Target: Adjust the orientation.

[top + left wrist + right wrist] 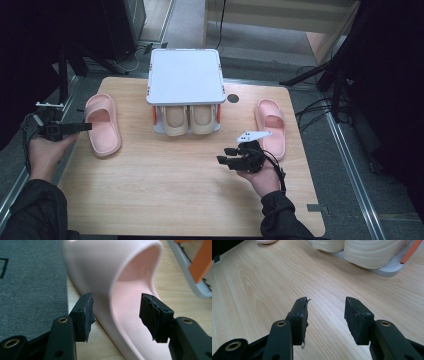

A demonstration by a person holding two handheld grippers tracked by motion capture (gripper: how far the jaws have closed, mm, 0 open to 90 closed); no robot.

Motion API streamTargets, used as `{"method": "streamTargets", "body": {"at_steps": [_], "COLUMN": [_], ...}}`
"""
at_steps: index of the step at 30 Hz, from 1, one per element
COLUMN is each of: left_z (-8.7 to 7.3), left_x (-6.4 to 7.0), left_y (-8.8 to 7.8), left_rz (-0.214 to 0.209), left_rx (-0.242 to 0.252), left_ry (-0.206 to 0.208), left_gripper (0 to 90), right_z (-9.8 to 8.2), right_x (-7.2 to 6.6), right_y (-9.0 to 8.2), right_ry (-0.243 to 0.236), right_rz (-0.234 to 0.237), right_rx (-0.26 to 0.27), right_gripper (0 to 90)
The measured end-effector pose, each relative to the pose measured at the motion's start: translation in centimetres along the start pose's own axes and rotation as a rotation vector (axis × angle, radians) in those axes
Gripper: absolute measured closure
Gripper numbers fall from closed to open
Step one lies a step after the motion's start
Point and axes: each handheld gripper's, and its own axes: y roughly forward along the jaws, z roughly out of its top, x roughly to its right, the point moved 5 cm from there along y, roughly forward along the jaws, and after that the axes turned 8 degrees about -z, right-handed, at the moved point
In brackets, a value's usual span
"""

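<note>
My left tongs (116, 315) stand apart around the side wall of the left pink slipper (102, 124) without pinching it, my right tongs (325, 320) gape empty over bare table (262, 290), and both pink slippers remain outside the rack (185, 75) ahead, which already holds a beige pair.

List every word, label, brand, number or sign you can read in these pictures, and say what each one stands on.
None can be read.
The pink slippers, beige slippers, white rack and table carry no visible writing.
Small dark tag at the table edge: too small to read.
</note>
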Motion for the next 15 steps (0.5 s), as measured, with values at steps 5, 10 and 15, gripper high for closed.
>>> {"method": "streamTargets", "body": {"at_steps": [5, 10, 15], "left_z": [0.7, 1.3, 1.7], "left_x": [-0.5, -0.9, -1.2], "left_y": [1.1, 2.0, 2.9], "left_rz": [-0.004, 0.009, 0.021], "left_rx": [0.003, 0.01, 0.006], "left_ry": [-0.013, -0.021, -0.037], "left_gripper": [41.4, 40.5, 41.5], "right_z": [-0.4, -1.1, -1.7], "right_x": [0.3, 0.5, 0.8], "right_y": [-0.4, -1.0, -1.7], "right_ry": [0.016, 0.033, 0.051], "right_rz": [-0.015, -0.034, -0.054], "right_rx": [0.004, 0.003, 0.005], "right_gripper": [54.2, 54.0, 53.9]}}
